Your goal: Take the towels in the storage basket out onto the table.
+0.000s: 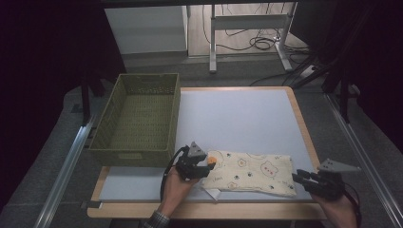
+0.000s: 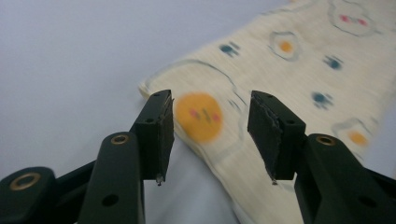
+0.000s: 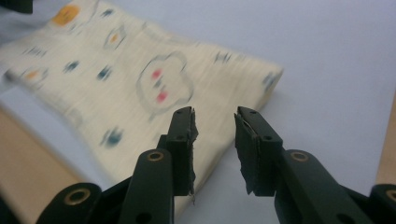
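A folded cream cloth (image 1: 249, 172) printed with bears and paw marks lies flat near the table's front edge. My left gripper (image 1: 205, 166) is at the cloth's left end. In the left gripper view the cloth (image 2: 289, 70) stretches away beyond the left gripper (image 2: 210, 135), whose jaws stand apart over an orange bear print and hold nothing. My right gripper (image 1: 297, 176) sits at the cloth's right end. In the right gripper view the right gripper (image 3: 215, 149) has its jaws apart just off the cloth's (image 3: 116, 79) folded corner, gripping nothing.
A green woven basket (image 1: 128, 156) stands empty at the table's left, just behind my left hand. The pale grey mat (image 1: 237, 114) spreads behind the cloth, framed by a wooden table edge (image 1: 304, 123). Metal rails run along both sides.
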A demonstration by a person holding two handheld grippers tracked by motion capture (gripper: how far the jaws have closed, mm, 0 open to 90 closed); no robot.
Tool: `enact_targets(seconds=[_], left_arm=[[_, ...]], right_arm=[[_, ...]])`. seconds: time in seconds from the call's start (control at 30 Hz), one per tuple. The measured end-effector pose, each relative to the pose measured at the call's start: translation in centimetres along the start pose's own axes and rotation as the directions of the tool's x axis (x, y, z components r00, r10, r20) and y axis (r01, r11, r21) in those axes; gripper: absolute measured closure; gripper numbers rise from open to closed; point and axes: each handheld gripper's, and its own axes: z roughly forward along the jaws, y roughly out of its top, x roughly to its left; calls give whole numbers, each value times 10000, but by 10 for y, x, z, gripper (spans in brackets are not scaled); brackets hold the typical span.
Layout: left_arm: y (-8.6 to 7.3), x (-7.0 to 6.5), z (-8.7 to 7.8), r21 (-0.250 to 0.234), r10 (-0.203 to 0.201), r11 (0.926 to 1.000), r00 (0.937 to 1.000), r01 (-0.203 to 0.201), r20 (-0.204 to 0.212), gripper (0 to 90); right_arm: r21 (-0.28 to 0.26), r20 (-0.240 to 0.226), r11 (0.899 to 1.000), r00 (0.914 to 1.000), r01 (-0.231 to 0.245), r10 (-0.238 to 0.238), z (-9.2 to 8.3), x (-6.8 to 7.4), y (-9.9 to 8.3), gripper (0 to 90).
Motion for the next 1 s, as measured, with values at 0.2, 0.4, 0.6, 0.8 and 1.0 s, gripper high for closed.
enact_targets(seconds=[0.2, 0.4, 0.6, 0.8, 1.0], left_arm=[[18, 13, 15, 68, -108, 9999, 9968, 113, -796, 579], [17, 34, 45, 685, -684, 9950, 9957, 726, -618, 546], [11, 32, 50, 519, -415, 9977, 9980, 439, -480, 603], [9, 25, 44, 385, -107, 9992, 9998, 112, -139, 864], [6, 24, 22, -255, -309, 9992, 9993, 303, -212, 864]], right_arm=[[-55, 608, 9999, 9980, -158, 161, 29, -18, 23, 674], [359, 1002, 9994, 9950, -16, -20, 59, -29, 30, 613], [393, 999, 9990, 9947, 207, -246, 69, -34, 21, 705], [755, 831, 9958, 9949, 510, -572, 72, -30, 31, 865], [501, 1005, 9962, 9920, 712, -759, 86, -38, 58, 865]])
